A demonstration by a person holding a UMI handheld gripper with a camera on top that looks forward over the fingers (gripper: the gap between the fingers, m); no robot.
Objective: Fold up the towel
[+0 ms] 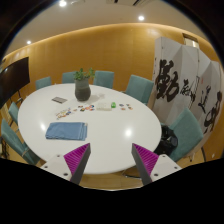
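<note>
A blue-grey folded towel [67, 130] lies flat on the white oval table [110, 135], on the near left part of it, well beyond my fingers. My gripper [111, 158] hangs above the table's near edge with both magenta pads [78, 156] spread wide apart and nothing between them. The towel is ahead and to the left of the left finger.
A potted plant [83, 86] stands at the far side of the table, with small items [59, 100] and a green object [113, 104] near it. Teal chairs [186, 128] ring the table. White banners with black script [187, 83] stand at the right.
</note>
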